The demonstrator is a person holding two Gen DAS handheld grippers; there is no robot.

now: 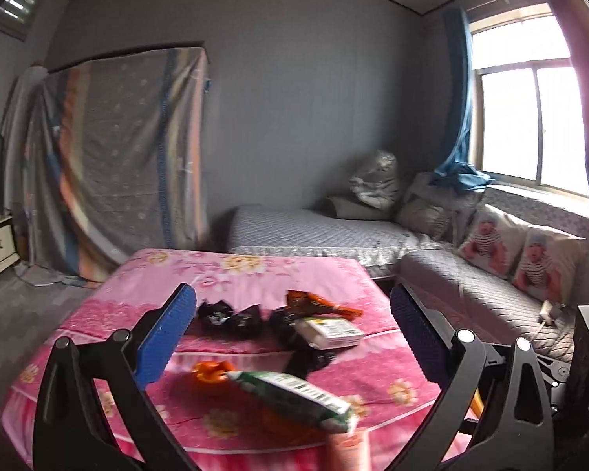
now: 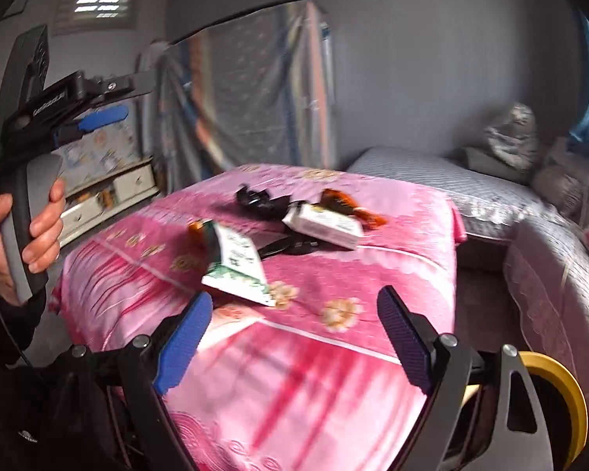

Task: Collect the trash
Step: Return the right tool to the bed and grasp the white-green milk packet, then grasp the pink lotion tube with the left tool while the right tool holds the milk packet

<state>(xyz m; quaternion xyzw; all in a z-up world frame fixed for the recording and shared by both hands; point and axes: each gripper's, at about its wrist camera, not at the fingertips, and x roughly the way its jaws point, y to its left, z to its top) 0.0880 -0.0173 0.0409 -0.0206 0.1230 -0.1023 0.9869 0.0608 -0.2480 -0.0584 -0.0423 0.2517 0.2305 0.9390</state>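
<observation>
The left gripper (image 1: 292, 337) hangs with its blue pads spread wide and nothing between them, and the right gripper (image 2: 294, 337) is likewise released and empty, poised over the near edge of the pink floral cloth (image 2: 294, 392). Taking the green-and-white packet (image 1: 294, 396) as the landmark: it lies on the cloth closest to both grippers, tilted, with an orange scrap (image 1: 210, 371) just beside its far end. Beyond it sits a white box (image 1: 330, 331), touching a heap of black wrappers (image 1: 235, 316), and farther still an orange-and-brown wrapper (image 1: 318, 304). A yellow-rimmed bin (image 2: 557, 396) shows at the right gripper's side, nearer than the packet. By my reading, collection has hardly begun: all the litter is still on the cloth. The next move likely calls for lowering one gripper astride the packet, pinching its raised edge, then carrying it to the bin.
</observation>
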